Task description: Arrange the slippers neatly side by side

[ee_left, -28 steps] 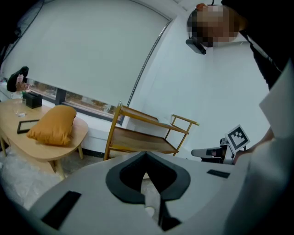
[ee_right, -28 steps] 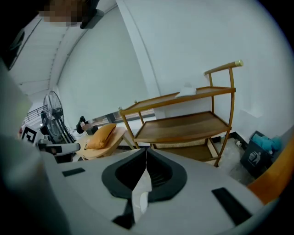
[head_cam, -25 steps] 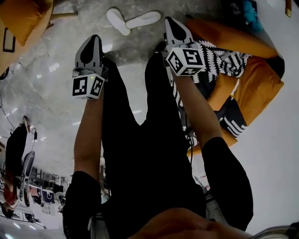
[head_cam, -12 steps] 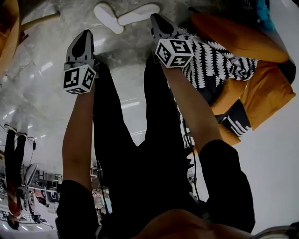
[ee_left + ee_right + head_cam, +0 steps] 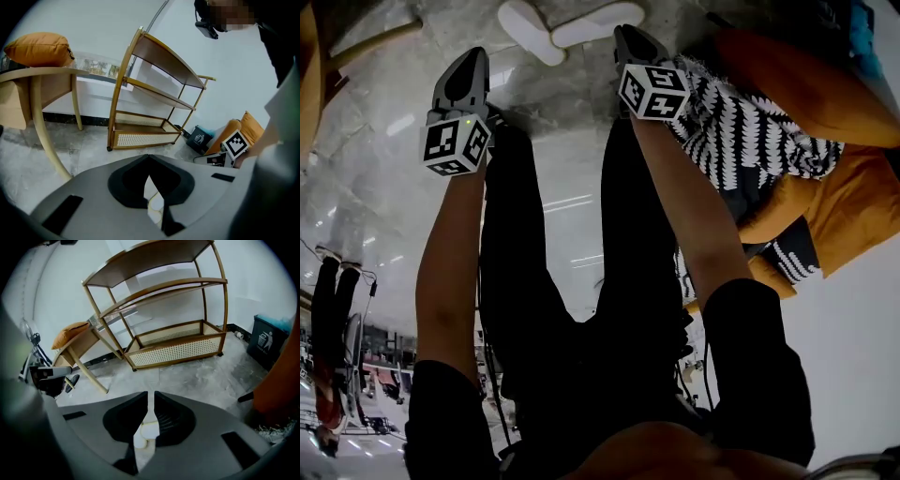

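Two white slippers lie on the grey marble floor at the top of the head view, set at an angle so they form a V: one slipper (image 5: 528, 31) on the left, the other slipper (image 5: 598, 25) on the right. My left gripper (image 5: 473, 56) hangs shut and empty just left of and nearer than them. My right gripper (image 5: 627, 35) is shut and empty, its tip close beside the right slipper. In the left gripper view the left gripper (image 5: 149, 158) shows the pale slippers (image 5: 155, 202) below its tips. The right gripper (image 5: 150, 397) likewise shows the slippers (image 5: 144, 436) below it.
A wooden shelf rack (image 5: 173, 310) with a cane bottom tray stands by the wall. A wooden table (image 5: 35, 77) bears an orange cushion (image 5: 37, 48). Orange cushions (image 5: 806, 80) and a black-and-white throw (image 5: 741, 122) lie right of the slippers. A dark bin (image 5: 267, 341) stands at the right.
Both grippers have sunk toward the floor and tipped further down, coming closer to the slippers. The slippers have not moved.
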The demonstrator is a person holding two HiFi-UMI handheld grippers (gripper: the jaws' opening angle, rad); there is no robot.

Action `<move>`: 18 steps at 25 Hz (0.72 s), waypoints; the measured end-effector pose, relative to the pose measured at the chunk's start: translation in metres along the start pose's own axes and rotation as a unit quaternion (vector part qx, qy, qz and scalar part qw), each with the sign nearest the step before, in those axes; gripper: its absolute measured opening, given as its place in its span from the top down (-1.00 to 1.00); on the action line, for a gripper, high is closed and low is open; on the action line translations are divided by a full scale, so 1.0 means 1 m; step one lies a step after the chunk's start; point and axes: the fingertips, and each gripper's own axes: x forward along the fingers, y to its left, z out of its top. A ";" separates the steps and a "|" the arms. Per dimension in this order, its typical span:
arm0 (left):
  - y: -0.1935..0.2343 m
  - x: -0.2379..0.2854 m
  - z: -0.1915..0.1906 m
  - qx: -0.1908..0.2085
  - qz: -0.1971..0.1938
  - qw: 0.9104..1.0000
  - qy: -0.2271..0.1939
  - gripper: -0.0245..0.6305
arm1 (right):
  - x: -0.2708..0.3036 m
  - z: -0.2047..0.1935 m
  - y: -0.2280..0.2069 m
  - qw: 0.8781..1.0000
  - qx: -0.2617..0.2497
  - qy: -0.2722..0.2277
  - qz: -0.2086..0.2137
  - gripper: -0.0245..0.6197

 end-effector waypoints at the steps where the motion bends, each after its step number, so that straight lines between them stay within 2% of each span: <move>1: 0.002 0.002 -0.003 0.002 -0.002 1.000 0.003 0.88 | 0.008 -0.007 -0.002 1.000 -0.004 0.004 -0.001 0.81; 3: 0.005 0.006 -0.010 0.007 -0.010 1.000 0.009 0.88 | 0.024 -0.022 -0.005 1.000 -0.019 0.016 -0.002 0.76; 4: 0.006 0.009 -0.014 0.011 -0.014 1.000 0.013 0.88 | 0.031 -0.031 -0.008 0.999 -0.023 0.023 -0.004 0.66; 5: 0.007 0.011 -0.018 0.012 -0.017 1.000 0.016 0.88 | 0.037 -0.040 -0.013 0.999 -0.020 0.030 -0.009 0.58; 6: 0.010 0.013 -0.023 0.012 -0.018 1.000 0.017 0.88 | 0.043 -0.049 -0.019 0.999 -0.010 0.036 -0.014 0.58; 8: 0.016 0.020 -0.031 0.011 -0.016 1.000 0.016 0.88 | 0.055 -0.063 -0.037 0.998 0.034 0.039 -0.030 0.58; 10: 0.023 0.027 -0.038 0.012 -0.015 1.000 0.015 0.88 | 0.065 -0.075 -0.055 0.993 0.101 0.035 -0.047 0.58; 12: 0.029 0.030 -0.045 0.011 -0.014 1.000 0.018 0.88 | 0.072 -0.089 -0.065 0.982 0.177 0.037 -0.056 0.58; 14: 0.036 0.033 -0.050 0.014 -0.015 1.000 0.020 0.88 | 0.079 -0.104 -0.069 0.965 0.251 0.049 -0.057 0.58; 18: 0.046 0.046 -0.049 0.025 -0.017 0.999 0.014 0.88 | 0.096 -0.130 -0.075 0.917 0.389 0.061 -0.058 0.55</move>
